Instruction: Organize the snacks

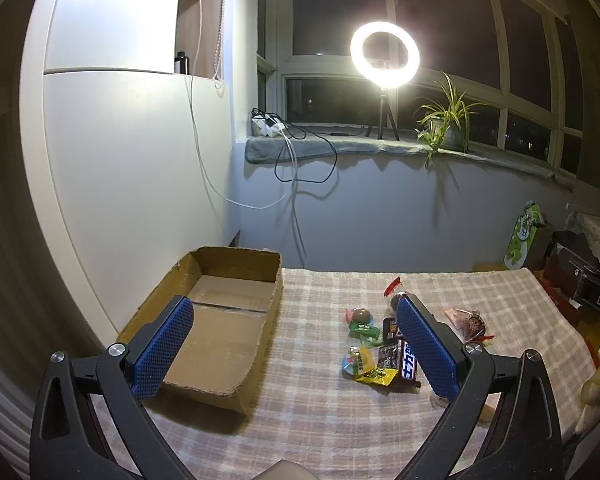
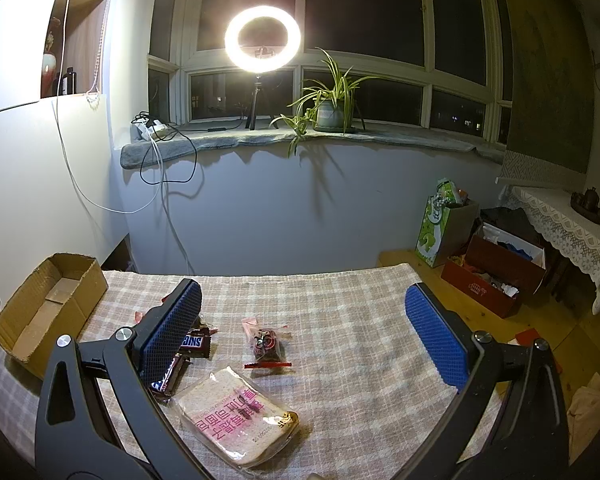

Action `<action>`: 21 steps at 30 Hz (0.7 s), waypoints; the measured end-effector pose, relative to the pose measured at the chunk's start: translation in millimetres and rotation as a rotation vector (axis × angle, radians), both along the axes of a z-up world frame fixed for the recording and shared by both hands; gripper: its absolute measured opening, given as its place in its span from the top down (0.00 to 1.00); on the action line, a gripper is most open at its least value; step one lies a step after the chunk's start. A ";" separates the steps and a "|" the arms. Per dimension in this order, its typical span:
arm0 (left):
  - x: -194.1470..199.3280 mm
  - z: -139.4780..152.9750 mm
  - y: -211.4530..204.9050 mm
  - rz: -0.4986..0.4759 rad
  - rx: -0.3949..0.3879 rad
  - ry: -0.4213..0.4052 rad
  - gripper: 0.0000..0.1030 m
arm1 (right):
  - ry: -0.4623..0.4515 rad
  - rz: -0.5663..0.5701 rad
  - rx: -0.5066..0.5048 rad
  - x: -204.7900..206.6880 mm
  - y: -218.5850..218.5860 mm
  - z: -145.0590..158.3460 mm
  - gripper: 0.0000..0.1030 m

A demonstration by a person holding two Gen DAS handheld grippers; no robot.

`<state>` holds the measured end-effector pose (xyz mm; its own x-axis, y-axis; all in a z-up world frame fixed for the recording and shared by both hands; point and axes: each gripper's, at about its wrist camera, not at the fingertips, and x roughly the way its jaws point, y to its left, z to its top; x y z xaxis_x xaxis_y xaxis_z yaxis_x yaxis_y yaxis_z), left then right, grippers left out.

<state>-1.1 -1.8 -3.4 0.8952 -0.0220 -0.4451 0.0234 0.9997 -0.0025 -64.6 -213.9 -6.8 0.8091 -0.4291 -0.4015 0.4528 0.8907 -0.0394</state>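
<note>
An empty cardboard box point(image 1: 220, 320) point(image 2: 48, 304) lies at the left of the checked tablecloth point(image 1: 320, 412) point(image 2: 340, 320). Several small snacks cluster right of it: a Snickers bar point(image 1: 408, 364) point(image 2: 194, 342), a yellow packet point(image 1: 374, 376), a green packet point(image 1: 364, 329) and a brown egg-shaped sweet point(image 1: 360, 314). A clear bag of dark sweets point(image 1: 470, 322) point(image 2: 266, 346) lies apart. A wrapped bread slice point(image 2: 236, 416) lies nearest in the right wrist view. My left gripper point(image 1: 296, 346) hovers open between box and snacks. My right gripper point(image 2: 304, 336) is open above the bread and the dark sweets.
A ring light point(image 1: 384, 54) on a tripod, a potted plant point(image 1: 446, 120) and cables point(image 1: 292, 148) sit on the window sill behind. A green gift bag point(image 2: 440, 224) and a red box point(image 2: 496, 276) stand on the floor at the right. A lace-covered table point(image 2: 568, 220) is far right.
</note>
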 end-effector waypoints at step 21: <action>0.3 -4.4 -10.3 -0.027 0.007 0.010 0.04 | 0.005 0.000 0.000 0.0 -0.3 -2.8 0.00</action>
